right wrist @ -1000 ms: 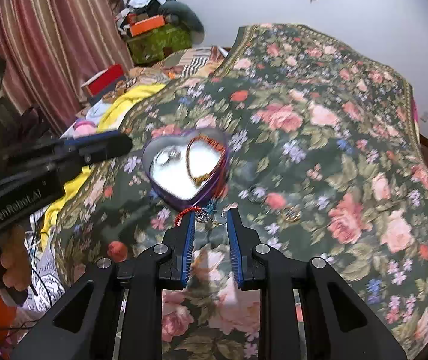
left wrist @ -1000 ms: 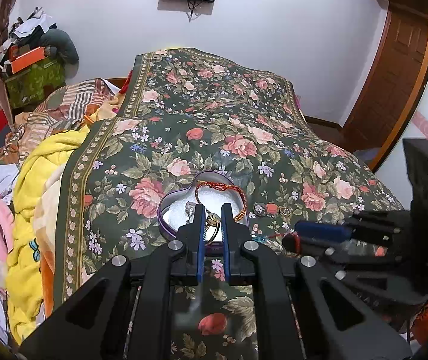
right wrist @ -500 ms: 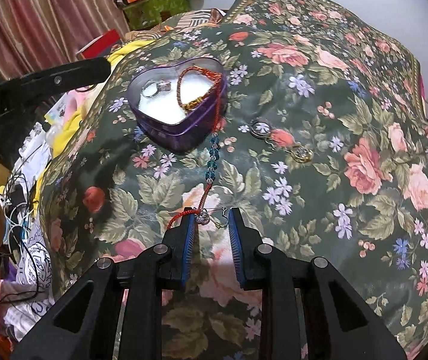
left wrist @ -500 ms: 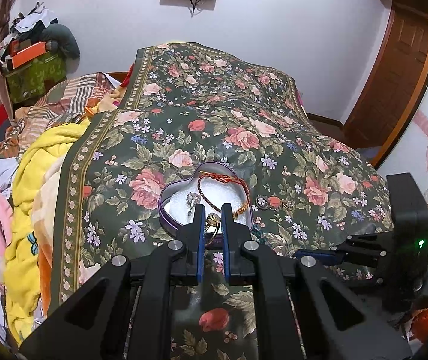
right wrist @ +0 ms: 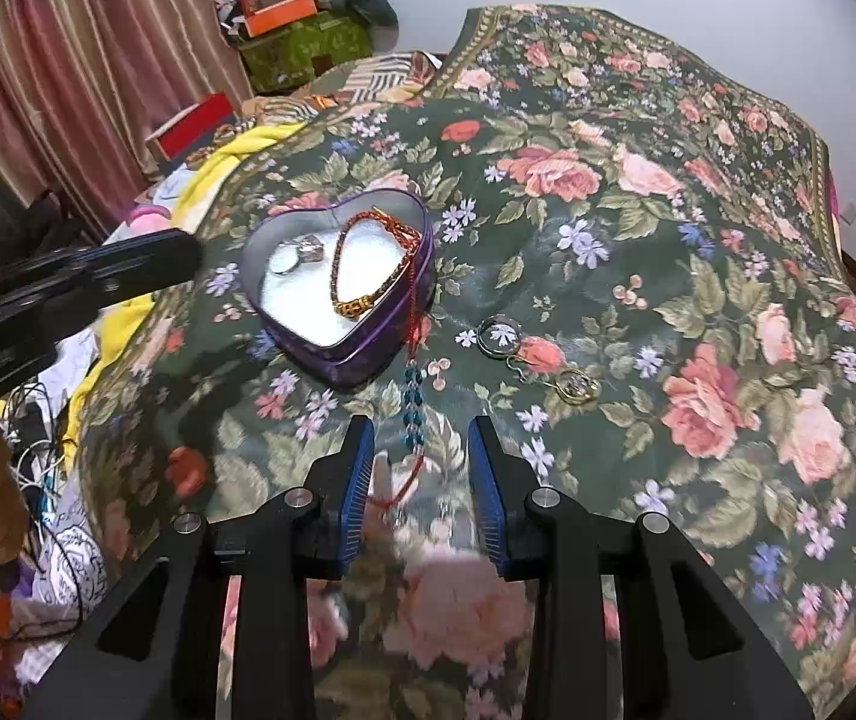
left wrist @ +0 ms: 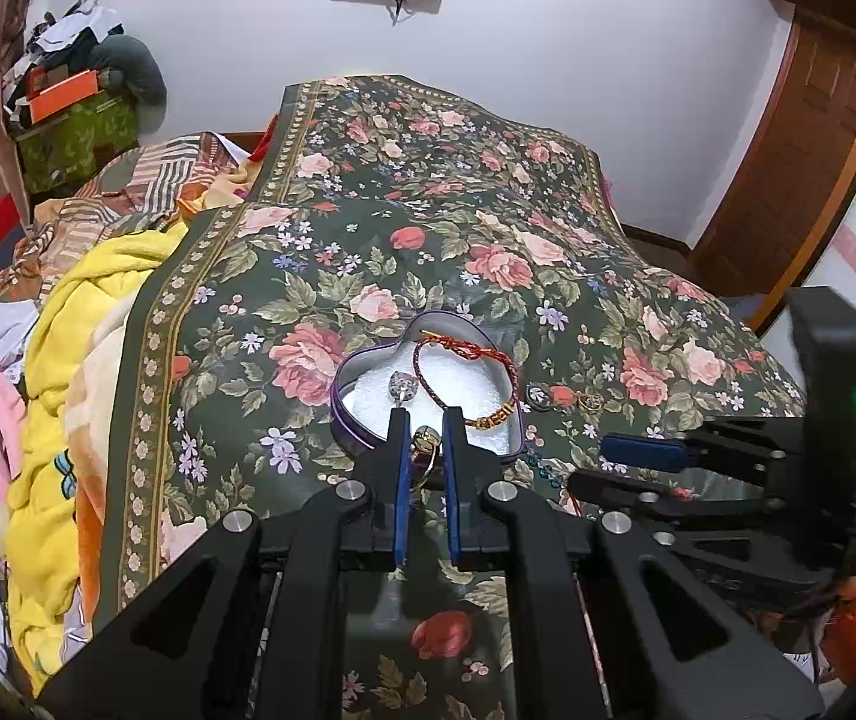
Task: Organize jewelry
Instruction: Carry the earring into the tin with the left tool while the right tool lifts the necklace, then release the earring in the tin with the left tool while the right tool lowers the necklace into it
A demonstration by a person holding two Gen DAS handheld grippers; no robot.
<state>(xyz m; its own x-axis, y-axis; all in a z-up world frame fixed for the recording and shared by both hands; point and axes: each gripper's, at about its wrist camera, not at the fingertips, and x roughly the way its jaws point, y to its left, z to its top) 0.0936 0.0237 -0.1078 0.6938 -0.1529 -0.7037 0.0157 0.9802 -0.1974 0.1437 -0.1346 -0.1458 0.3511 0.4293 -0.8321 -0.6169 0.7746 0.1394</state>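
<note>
The left tool (left wrist: 425, 429) pinches a small gold ring (left wrist: 423, 441) just above the near edge of the purple heart-shaped tin (right wrist: 308, 333). The right tool (right wrist: 422, 426) is spread, its fingers either side of a red cord with blue beads (right wrist: 413, 402) on the floral bedspread (right wrist: 637, 252), trailing from the tin ahead.

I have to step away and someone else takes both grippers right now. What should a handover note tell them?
Left gripper: shut on a gold ring, held at the near edge of the heart tin.
Right gripper: open, jaws either side of the beaded bracelet, not gripping it.
In the tin: red-and-gold bracelet, two silver rings.
Beaded bracelet: red cord hangs over the tin's rim, blue beads trail onto the floral bedspread.
Still loose on the bedspread: two round charm pieces right of the tin.
Left: drop the gold ring in, get the beaded bracelet fully in, then the charms.
</note>
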